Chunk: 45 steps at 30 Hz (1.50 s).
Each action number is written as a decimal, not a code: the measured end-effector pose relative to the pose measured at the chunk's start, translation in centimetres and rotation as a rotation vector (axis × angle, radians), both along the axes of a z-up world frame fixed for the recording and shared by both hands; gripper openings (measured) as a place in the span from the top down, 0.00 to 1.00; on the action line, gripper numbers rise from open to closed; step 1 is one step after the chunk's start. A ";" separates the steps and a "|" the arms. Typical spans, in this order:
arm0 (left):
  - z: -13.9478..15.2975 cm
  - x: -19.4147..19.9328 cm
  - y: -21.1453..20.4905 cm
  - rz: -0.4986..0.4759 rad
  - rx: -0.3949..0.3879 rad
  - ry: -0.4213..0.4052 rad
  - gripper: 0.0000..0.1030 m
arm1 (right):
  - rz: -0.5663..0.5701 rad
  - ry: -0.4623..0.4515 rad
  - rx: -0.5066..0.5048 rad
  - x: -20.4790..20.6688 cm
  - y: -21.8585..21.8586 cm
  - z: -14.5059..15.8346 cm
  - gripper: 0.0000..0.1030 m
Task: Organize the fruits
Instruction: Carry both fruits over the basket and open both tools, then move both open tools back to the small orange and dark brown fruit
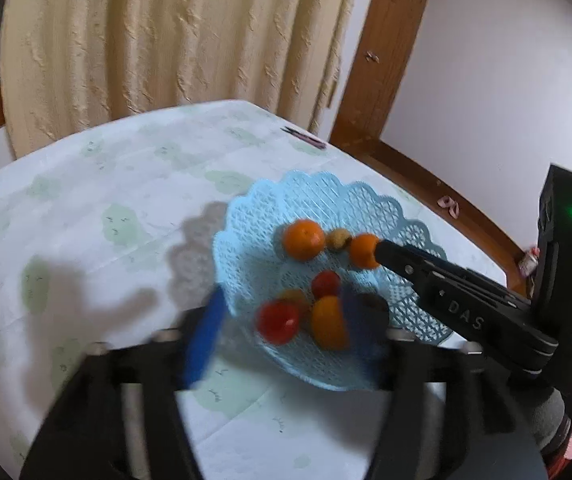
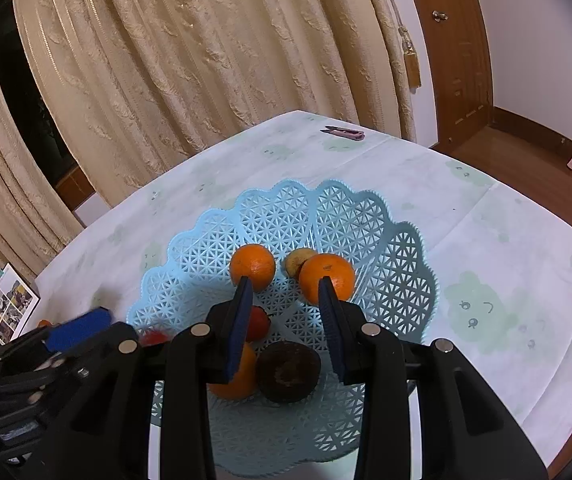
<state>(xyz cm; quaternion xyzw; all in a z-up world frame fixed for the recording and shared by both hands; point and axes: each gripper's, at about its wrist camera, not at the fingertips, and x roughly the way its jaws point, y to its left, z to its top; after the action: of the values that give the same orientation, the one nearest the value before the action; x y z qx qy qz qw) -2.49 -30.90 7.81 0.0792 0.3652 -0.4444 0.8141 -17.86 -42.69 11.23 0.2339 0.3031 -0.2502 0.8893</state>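
Seven fruits lying in the blue basket, left tongs spread empty above it, right tongs narrowly apart, pinching nothing; next, fetching a stray fruit.

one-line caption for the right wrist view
Right gripper hovers with nothing between its fingers over a blue lattice basket of oranges.

The counter wears a pale cloth printed with faint green cloud shapes. A light blue openwork basket with a scalloped rim sits on it, near the middle of the right wrist view. At about one o'clock from the basket, well apart and near the far edge, lies a small pair of thread snips. At nine o'clock, by the counter's left edge, rests a printed photo sheet, partly hidden.
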 end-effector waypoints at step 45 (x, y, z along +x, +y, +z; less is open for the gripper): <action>0.8 11.9 24.0 0.630 0.070 -0.133 0.06 | 0.597 0.145 -0.107 16.5 20.0 -2.7 0.46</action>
<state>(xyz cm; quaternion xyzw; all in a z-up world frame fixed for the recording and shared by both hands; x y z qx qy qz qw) 9.41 -6.92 8.62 0.0192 0.3327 -0.1514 0.9306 -1.36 -22.65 8.56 0.0689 0.4075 -0.0094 0.9106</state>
